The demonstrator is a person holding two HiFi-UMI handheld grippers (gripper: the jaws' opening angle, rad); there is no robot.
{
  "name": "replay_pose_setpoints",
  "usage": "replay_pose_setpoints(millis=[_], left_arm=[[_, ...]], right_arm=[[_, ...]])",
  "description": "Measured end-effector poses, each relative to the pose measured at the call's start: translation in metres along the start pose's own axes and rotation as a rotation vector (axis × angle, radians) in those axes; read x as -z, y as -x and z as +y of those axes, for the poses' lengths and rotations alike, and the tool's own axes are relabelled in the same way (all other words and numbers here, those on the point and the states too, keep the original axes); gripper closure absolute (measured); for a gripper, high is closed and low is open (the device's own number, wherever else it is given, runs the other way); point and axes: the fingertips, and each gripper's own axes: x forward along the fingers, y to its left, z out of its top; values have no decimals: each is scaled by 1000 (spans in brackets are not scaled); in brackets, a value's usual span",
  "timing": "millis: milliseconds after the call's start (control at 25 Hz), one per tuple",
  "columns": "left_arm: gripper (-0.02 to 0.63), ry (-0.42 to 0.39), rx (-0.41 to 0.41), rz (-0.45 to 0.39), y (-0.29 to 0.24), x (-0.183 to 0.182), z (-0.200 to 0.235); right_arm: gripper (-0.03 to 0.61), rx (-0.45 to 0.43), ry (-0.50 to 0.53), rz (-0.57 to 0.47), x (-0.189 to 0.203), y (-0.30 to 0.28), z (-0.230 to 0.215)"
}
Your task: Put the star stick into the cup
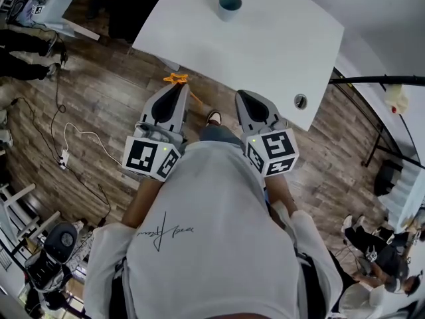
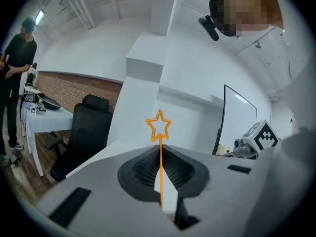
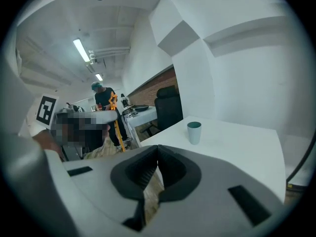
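With the left gripper [image 2: 160,149] pinching the thin orange star-topped stick [image 2: 159,127] and the right gripper [image 3: 158,149] closed on nothing, the carry to the pale teal-lined cup [image 1: 230,5], well ahead on the white worktop [image 1: 272,52], should come next.

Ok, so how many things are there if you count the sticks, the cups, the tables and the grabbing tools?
Orange star stick: 1
White cup with a teal inside: 1
White table: 1
Grey handheld tools: 2, the left tool and the right tool
Total: 5
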Motion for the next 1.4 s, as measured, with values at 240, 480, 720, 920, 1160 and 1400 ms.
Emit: replay_pose_setpoints(millis=[240,480,720,920,1160,1400], left_arm=[[595,-7,-16,-14,-22,-3,-6],[595,-15,-21,-36,-29,-12,-7],[595,-11,-21,-53,-37,-17,-7],[595,-17,1,-47,-52,-22,-2],[595,-15,18,-50,-74,-32,7],[595,-12,48,-35,-98,-36,21]], right_arm=[[572,-38,11,-7,-3,-6,-14],[572,-26,10,-8,-4,-4,-24],[572,-29,15,2,2,-2,-24],[572,-26,-4,13,3,-8,-25],[572,-29,-13,18,-7,-20,-27],[572,-8,-47,31,-12,-38,-36]])
